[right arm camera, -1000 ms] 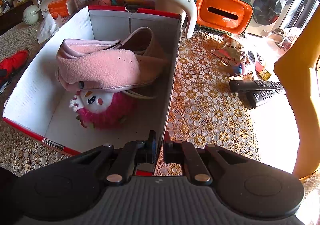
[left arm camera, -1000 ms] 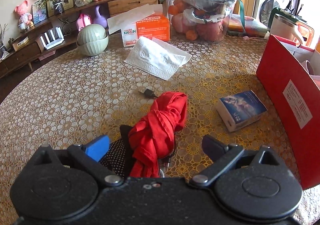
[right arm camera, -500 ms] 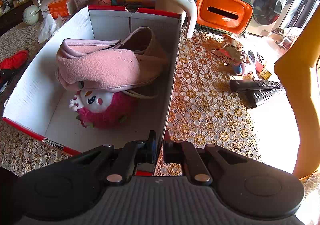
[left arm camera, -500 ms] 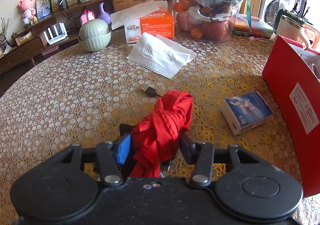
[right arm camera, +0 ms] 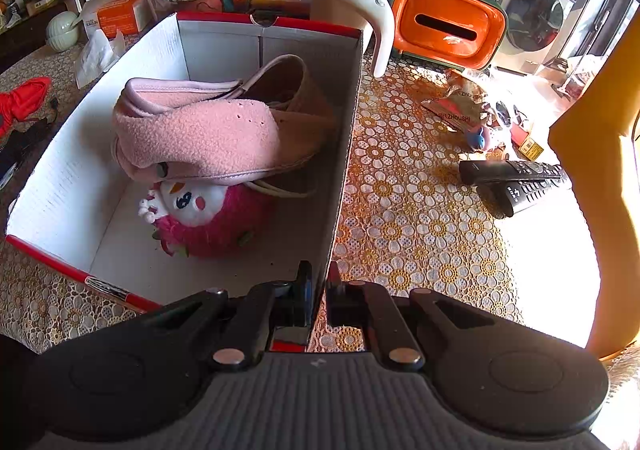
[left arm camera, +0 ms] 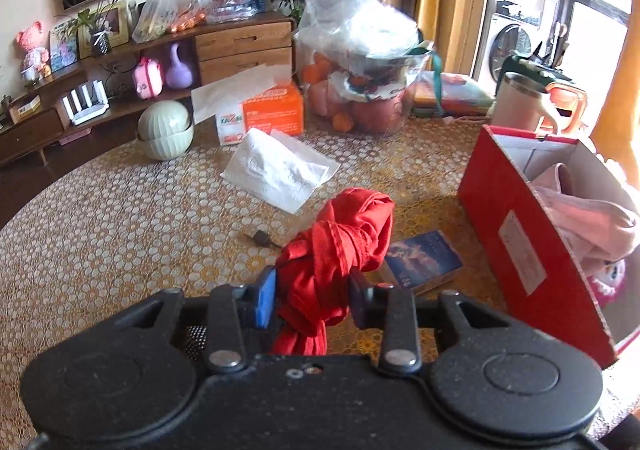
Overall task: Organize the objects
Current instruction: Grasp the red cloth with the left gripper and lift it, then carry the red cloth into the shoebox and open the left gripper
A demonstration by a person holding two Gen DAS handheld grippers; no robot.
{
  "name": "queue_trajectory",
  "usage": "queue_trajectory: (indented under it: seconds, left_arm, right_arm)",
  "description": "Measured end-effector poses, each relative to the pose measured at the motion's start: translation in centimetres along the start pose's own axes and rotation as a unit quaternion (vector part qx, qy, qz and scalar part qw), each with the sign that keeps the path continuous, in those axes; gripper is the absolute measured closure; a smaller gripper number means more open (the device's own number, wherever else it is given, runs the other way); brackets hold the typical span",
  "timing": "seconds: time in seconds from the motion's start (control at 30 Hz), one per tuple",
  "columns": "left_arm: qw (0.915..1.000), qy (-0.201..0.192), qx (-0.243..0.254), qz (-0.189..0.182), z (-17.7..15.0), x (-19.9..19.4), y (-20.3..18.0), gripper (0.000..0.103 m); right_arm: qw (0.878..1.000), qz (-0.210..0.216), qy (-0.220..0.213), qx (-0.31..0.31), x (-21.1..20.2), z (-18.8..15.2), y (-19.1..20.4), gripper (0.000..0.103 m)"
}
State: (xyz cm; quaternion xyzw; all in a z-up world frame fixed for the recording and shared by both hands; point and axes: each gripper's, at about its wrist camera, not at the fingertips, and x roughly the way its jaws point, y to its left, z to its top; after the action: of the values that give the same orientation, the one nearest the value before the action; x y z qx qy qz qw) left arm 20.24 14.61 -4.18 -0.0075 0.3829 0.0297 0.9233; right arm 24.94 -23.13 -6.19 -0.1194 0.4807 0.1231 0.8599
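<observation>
A: Well, the left gripper [left arm camera: 312, 300] had its 2 jaws clenched on the red cloth [left arm camera: 340, 246], and the bundle hung clear above the table [left arm camera: 120, 218], just left of the box [left arm camera: 532, 250].

B: And the right gripper [right arm camera: 318, 292]?

A: Pinched on the box wall at the near corner, steadying it. A pink shoe [right arm camera: 200, 134] and a plush toy [right arm camera: 208, 218] sat inside already.

B: So how should the drop have gone?

A: My read: the cloth needed carrying high over the red rim, since the loose tail under the jaws could snag it. The bare floor at the near end looked the best landing spot. Releasing low would have kept it from spilling out.

B: And the small blue packet [left arm camera: 424, 262]?

A: It lay on the table beside the box, waiting.
</observation>
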Motion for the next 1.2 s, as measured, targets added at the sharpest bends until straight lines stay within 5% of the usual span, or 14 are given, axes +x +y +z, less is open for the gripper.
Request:
queue_trajectory:
  seconds: [0.5, 1.2]
  left_arm:
    - [0.9863, -0.053, 0.109, -0.112, 3.9, -6.5, -10.5, 0.069]
    - [0.9605, -0.053, 0.219, -0.163, 7.2, -3.5, -21.7, 0.069]
  right_arm:
    - [1.0, 0.0, -0.004, -0.003, -0.2, 0.1, 0.1, 0.096]
    - [0.999, 0.014, -0.017, -0.029, -0.4, -1.0, -0.6, 0.096]
